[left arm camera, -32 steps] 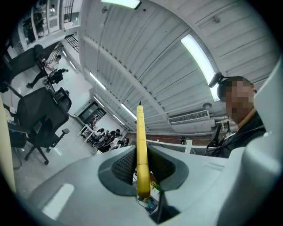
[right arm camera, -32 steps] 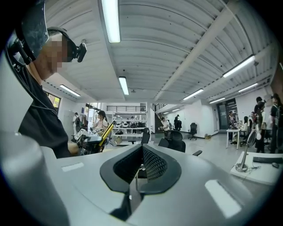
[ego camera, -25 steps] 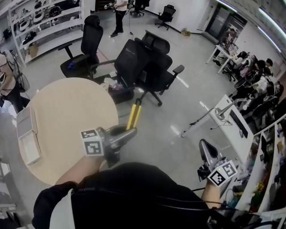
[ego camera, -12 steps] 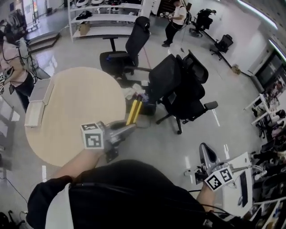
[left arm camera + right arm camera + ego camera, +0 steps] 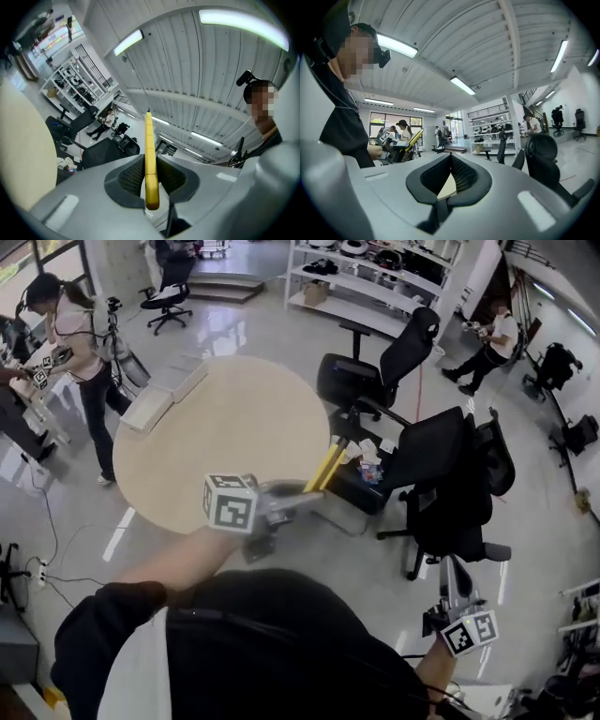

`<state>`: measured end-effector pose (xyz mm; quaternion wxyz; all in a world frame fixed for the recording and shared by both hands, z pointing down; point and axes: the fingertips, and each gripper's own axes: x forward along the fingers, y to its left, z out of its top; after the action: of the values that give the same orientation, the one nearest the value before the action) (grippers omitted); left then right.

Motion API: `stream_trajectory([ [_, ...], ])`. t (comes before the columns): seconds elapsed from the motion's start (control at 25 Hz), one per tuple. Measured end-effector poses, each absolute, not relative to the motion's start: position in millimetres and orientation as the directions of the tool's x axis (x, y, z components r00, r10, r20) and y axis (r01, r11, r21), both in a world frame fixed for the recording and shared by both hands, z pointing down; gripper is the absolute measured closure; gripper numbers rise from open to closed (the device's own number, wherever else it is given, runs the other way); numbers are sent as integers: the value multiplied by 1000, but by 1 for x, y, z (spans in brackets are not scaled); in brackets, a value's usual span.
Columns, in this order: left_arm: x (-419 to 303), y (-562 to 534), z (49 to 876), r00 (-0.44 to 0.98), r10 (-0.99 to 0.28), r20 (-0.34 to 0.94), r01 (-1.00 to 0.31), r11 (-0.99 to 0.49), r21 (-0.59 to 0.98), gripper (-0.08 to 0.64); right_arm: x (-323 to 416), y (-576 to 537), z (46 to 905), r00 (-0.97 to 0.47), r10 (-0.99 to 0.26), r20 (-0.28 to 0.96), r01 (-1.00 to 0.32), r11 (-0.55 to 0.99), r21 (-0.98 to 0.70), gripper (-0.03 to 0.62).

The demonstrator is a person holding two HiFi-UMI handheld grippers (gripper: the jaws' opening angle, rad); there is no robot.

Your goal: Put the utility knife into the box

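In the head view my left gripper (image 5: 305, 495) is shut on a yellow utility knife (image 5: 326, 467), which sticks out forward past the right edge of the round beige table (image 5: 234, 437). The left gripper view shows the knife (image 5: 149, 150) standing on edge between the two pads. A white open box (image 5: 169, 390) lies at the table's far left edge, well away from the knife. My right gripper (image 5: 454, 570) hangs low at the right over the floor, jaws together with nothing in them. The right gripper view also catches the knife (image 5: 415, 137) at a distance.
Black office chairs (image 5: 441, 474) stand right of the table, with a dark bin of papers (image 5: 361, 474) beside them. White shelves (image 5: 375, 277) line the back. People (image 5: 70, 343) stand left of the table and another person (image 5: 492, 338) at the far right.
The head view has swung round, so the table and box moved from the left toward the middle and top. Both grippers swung with it. The left one keeps the knife.
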<state>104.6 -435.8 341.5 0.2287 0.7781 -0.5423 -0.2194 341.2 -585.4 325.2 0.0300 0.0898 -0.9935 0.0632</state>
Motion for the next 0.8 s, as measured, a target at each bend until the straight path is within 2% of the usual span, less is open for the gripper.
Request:
stream_trajectory([
  [0.2,48,-415,355,131,-988,-83,-774,-154,614,491,255,-607,329,-995,2,100,-9,993,-114,577],
  [0.4,-35,-385,367,-6,-994,-112,-775,-66,628,491,136,-592,329,-979,156,131,146,986,-84,577],
  [0.8,-251,-323,412,-229,-968,-106,-738,101,668,491,-128,-563,337,-921,325,214,320,945,-62,577],
])
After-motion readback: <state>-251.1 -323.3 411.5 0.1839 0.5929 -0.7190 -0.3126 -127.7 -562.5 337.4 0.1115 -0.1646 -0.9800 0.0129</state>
